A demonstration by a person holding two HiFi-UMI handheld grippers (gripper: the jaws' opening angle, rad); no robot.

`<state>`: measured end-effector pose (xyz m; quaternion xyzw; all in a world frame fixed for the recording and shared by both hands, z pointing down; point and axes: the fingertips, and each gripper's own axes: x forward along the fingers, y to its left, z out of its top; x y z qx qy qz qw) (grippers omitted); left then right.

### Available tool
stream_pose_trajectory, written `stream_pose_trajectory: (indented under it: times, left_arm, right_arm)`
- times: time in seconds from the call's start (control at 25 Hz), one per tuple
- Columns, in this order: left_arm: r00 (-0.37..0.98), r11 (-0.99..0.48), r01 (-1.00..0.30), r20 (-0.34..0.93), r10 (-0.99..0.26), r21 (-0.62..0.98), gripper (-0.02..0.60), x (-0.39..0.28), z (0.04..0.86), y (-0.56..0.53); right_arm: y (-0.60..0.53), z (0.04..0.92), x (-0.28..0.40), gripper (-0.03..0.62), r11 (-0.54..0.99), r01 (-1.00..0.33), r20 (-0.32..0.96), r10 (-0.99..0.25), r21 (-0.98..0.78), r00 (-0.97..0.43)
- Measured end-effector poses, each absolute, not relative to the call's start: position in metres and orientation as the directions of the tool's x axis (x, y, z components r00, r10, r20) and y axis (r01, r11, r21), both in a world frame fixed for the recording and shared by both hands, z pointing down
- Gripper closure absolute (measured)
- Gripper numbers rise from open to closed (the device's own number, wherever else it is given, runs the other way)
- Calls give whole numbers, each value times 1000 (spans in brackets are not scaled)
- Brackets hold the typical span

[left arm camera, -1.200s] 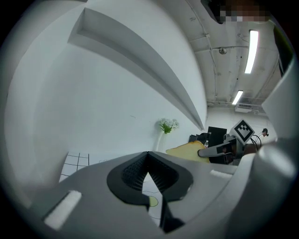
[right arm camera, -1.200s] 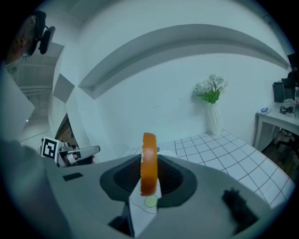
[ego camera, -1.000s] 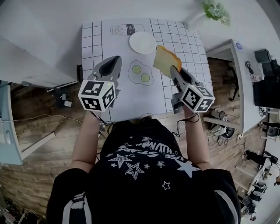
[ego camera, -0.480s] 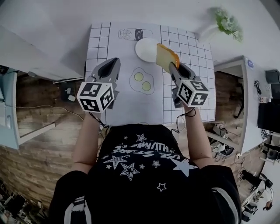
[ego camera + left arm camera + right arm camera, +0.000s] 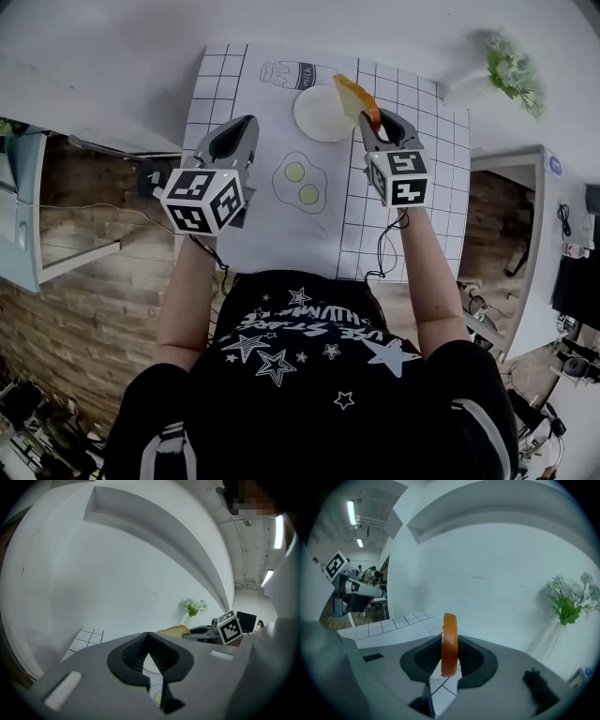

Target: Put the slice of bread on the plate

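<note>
The slice of bread (image 5: 356, 97), pale with an orange-brown crust, stands on edge in the air over the right rim of the round white plate (image 5: 317, 114). My right gripper (image 5: 368, 122) is shut on it. In the right gripper view the bread (image 5: 449, 644) shows edge-on, clamped between the two dark pads. My left gripper (image 5: 246, 128) hovers over the mat left of the plate. Its jaws (image 5: 148, 637) are shut with nothing in them. From the left gripper view the bread (image 5: 174, 631) shows side-on, in front of the right gripper's marker cube (image 5: 230, 627).
The plate lies on a white gridded mat (image 5: 272, 225) printed with a milk bottle (image 5: 286, 74) and two fried eggs (image 5: 300, 183). A vase of white flowers (image 5: 511, 66) stands at the far right against the wall. The mat's near edge meets the person's body.
My right gripper carried the bread away from the body and leftward to the plate's right rim, rolling so the slice turned onto its edge. The left gripper shifted slightly.
</note>
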<state>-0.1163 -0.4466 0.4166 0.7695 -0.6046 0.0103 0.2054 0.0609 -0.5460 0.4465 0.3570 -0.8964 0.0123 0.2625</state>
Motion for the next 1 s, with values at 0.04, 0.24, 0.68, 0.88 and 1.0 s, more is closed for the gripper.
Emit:
stream_pose_trajectory:
  times: [0.04,0.24,0.68,0.88,1.0]
  left_arm:
    - [264,-178,-936,271,-926,303,572,-115,418,-448]
    - [244,-150,-942,309,-919,299,572,-113,429,-450]
    - [224,-121,-946,337,-915,300,572,-110,438,-445]
    - [222,-117,-946,340,-914,304,572,-114,439,-438]
    - [222,-117,-945,339,-914,305,572,-118,438,-436]
  right_arm:
    - [-549,450,58,497,752,-623,482,-636,213,-603]
    - [-550,470,37,497,702,-350,472,-691,621,-548]
    - [-527,525,10,497,585,-3,501,-696,811,-514]
    - [-513,546,5,497,609,72,555,-660,790,-505]
    - [-509,555,5,494,634,82,582,-640,769,-501]
